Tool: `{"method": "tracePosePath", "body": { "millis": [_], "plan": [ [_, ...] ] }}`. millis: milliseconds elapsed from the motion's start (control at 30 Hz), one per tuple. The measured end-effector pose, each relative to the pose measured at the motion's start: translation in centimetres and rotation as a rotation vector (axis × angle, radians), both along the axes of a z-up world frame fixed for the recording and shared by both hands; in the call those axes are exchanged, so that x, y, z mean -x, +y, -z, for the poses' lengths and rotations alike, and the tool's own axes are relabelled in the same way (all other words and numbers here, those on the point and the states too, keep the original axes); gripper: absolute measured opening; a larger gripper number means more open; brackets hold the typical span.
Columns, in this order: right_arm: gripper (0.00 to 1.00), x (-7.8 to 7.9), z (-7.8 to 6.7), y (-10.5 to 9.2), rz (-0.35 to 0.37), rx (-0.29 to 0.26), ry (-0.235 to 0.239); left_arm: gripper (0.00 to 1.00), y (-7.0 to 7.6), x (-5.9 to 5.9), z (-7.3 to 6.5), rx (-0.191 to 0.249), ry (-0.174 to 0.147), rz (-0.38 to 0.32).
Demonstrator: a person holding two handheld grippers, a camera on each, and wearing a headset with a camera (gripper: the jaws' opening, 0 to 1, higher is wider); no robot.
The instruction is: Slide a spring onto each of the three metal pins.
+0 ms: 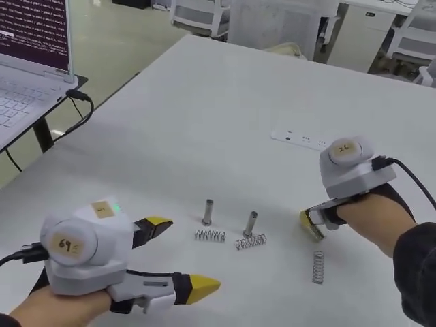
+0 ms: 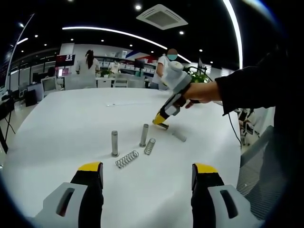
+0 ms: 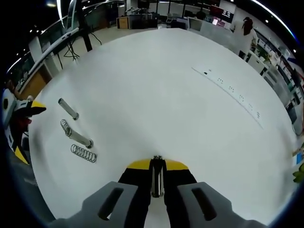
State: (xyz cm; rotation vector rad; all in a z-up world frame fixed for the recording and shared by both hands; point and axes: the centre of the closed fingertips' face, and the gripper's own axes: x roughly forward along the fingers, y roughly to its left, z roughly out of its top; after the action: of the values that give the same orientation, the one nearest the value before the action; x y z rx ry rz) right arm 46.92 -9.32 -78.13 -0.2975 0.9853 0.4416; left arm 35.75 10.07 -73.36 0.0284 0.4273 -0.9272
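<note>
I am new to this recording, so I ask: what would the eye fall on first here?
Two metal pins stand upright on the white table, with two springs lying close beside them. The right gripper is shut on a third pin, near a third spring; the left gripper is open nearby.

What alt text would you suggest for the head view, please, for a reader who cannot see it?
Two hand-held grippers hover over a white table, the left gripper open, the right gripper with jaws together. Between them stand two metal pins, and three springs lie loose nearby. A laptop sits at upper left, a power strip farther back.
</note>
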Motion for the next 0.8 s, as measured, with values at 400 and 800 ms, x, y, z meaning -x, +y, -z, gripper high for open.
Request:
{"method": "tracePosePath", "body": {
  "millis": [400, 800],
  "plan": [
    [0.06, 1.1, -1.5, -0.2, 0.046, -0.073, -0.031, 0.73, -0.3, 0.2, -0.3, -0.004, -0.009, 0.014],
    [0.06, 2.5, -2.5, 0.7, 0.035, -0.110, -0.066, 0.72, -0.4, 0.3, -0.5, -0.011, -0.017, 0.023]
  ]
}}
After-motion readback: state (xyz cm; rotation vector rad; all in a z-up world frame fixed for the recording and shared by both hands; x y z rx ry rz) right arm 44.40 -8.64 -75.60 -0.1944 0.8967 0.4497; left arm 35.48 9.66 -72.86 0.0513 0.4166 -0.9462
